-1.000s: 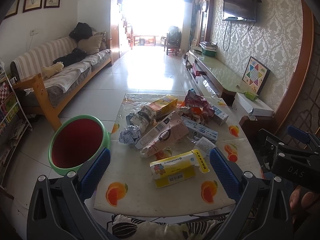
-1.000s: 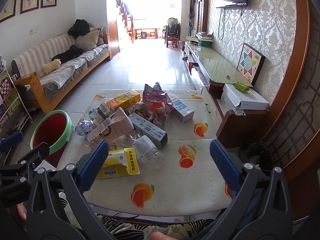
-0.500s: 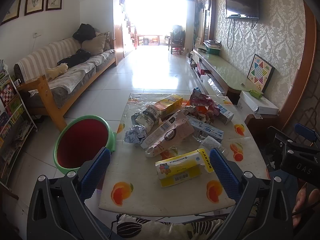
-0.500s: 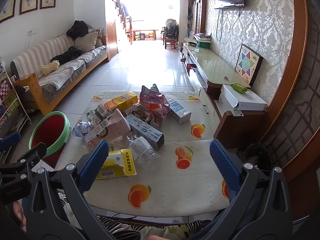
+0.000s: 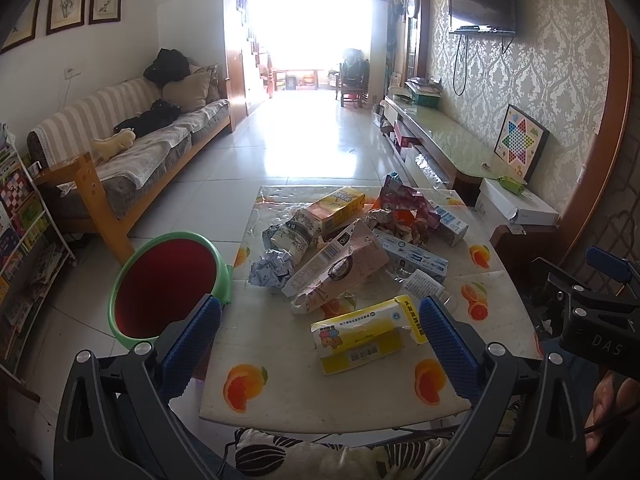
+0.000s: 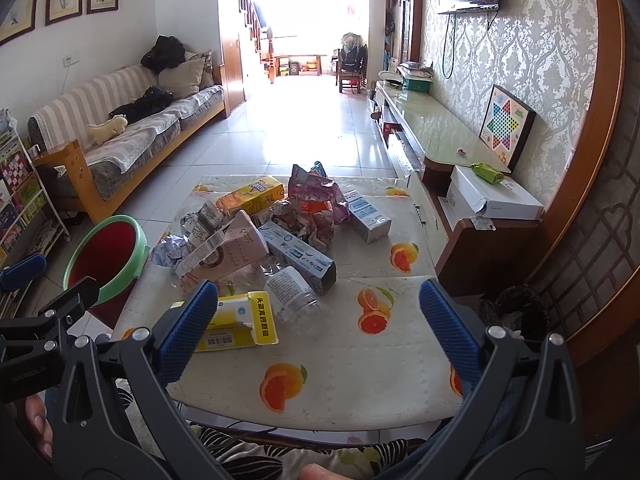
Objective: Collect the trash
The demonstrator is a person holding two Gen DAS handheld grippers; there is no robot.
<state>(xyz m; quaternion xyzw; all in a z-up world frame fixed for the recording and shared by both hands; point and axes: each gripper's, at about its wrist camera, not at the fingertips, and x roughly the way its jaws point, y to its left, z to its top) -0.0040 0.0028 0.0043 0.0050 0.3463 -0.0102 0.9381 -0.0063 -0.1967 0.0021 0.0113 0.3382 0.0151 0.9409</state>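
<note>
Daylight flooding in from far doorway (image 5: 306, 28), blowing out to pure white in both views. Glare streaking along tiled floor (image 5: 296, 136) and glinting off glass-topped cabinet (image 6: 436, 128). Table (image 6: 360, 356) sitting evenly lit, shadows soft. Fisheye bending walls and frames at edges, corners darkening to black. Near fingers (image 5: 192, 344) looming large, slightly soft; centre staying sharp.

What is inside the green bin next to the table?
The green bin shows only a red lining; no trash is visible in it. Its near bottom is hidden behind the left gripper finger.
</note>
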